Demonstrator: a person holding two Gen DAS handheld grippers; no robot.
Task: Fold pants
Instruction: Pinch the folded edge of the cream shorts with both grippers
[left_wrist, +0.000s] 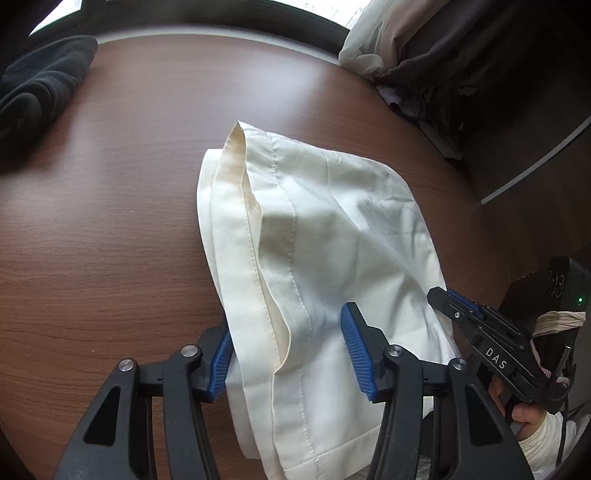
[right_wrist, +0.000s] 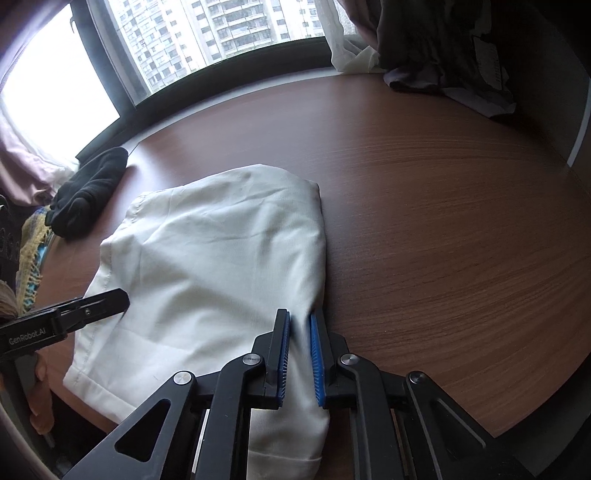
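The cream-white pants (left_wrist: 317, 236) lie folded on the brown wooden table (left_wrist: 110, 221); they also show in the right wrist view (right_wrist: 214, 258). My left gripper (left_wrist: 290, 325) is open, its blue pads astride the hemmed left edge at the near end of the cloth. My right gripper (right_wrist: 300, 321) has its jaws close together on the pants' right folded edge, pinching the fabric. The right gripper appears at the right of the left wrist view (left_wrist: 461, 310), and the left gripper at the left of the right wrist view (right_wrist: 92, 306).
A black folded garment (left_wrist: 40, 85) lies at the table's far left, also in the right wrist view (right_wrist: 88, 192). A pile of dark and white clothes (left_wrist: 424, 48) sits at the far right by the window (right_wrist: 221, 33). The table's near edge is under the pants.
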